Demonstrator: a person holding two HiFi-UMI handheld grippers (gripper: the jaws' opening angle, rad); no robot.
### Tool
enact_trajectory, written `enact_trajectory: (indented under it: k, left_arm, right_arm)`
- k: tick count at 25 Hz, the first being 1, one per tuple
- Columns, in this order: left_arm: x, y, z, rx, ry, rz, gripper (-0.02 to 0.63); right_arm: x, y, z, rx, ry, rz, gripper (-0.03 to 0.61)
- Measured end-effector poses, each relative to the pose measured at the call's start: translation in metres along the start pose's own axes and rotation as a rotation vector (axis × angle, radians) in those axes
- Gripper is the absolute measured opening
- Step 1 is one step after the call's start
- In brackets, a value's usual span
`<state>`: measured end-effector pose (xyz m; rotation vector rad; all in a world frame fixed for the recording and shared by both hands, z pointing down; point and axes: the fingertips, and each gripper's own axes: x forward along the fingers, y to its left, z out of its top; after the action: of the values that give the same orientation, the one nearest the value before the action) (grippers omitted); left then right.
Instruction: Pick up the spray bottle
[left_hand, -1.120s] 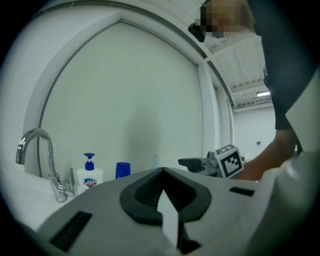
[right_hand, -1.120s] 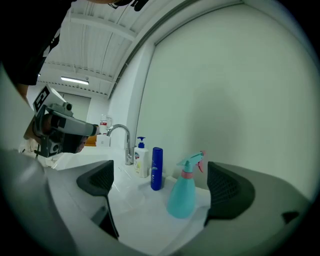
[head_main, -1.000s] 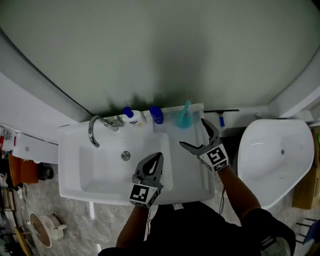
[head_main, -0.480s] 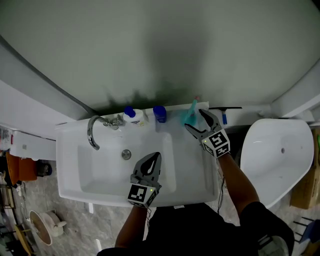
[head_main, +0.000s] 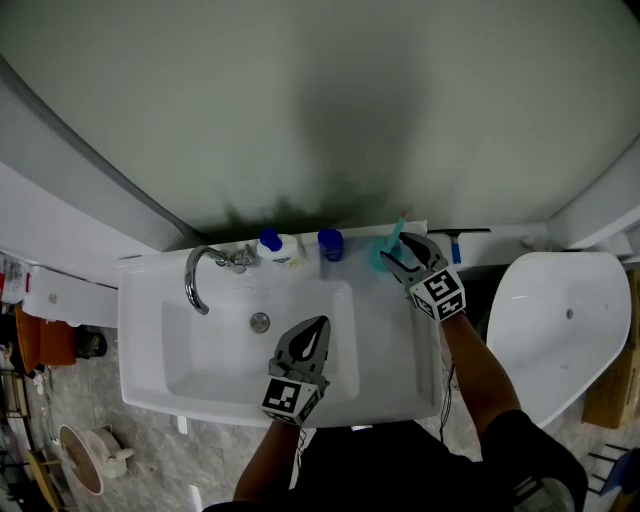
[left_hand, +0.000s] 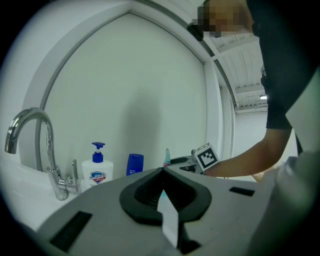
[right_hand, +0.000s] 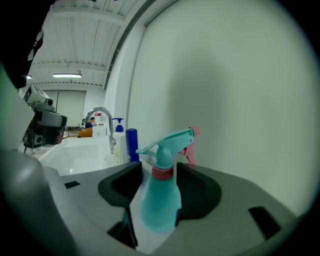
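Items I logged at the sink station. One white sink with a drain in the basin floor and a chrome faucet curving over its back-left part. On the sink's back ledge, along the pale wall, I counted three containers in a row. Nearest the faucet stood a white pump bottle with a blue pump. Next came a blue bottle. Last was the spray bottle, at the ledge's right rear corner, upright and close to the wall. In the right gripper view the spray bottle showed a teal body, a red collar and a teal trigger head with a pink tip. The blue bottle, pump bottle and faucet lined up behind it. Right gripper: I saw its jaws had just been closing, and they stood narrow with the bottle's body between them and the pads against its two sides. The bottle's neck stood clear of both jaws. Left gripper: hovering above the basin, jaws together, nothing between them. Its own view confirmed this, with the faucet, pump bottle and blue bottle beyond. Also noted: a second white basin to the right of the sink.
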<state>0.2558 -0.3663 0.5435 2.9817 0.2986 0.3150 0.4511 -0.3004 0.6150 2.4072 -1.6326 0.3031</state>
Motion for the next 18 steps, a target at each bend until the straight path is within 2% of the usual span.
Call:
enact_trajectory:
  k: [3, 7, 18]
  left_arm:
    - [-0.003, 0.002, 0.000, -0.013, 0.000, -0.002, -0.005]
    - [-0.007, 0.004, 0.000, -0.011, 0.011, -0.003, -0.005]
    - [-0.018, 0.008, 0.001, -0.013, 0.001, 0.013, -0.005]
  right_arm:
    - [0.002, 0.000, 0.001, -0.011, -0.009, -0.019, 0.209]
    - [0.003, -0.002, 0.002, -0.025, -0.018, -0.035, 0.143]
    - [0.001, -0.001, 0.006, -0.034, -0.041, -0.075, 0.135]
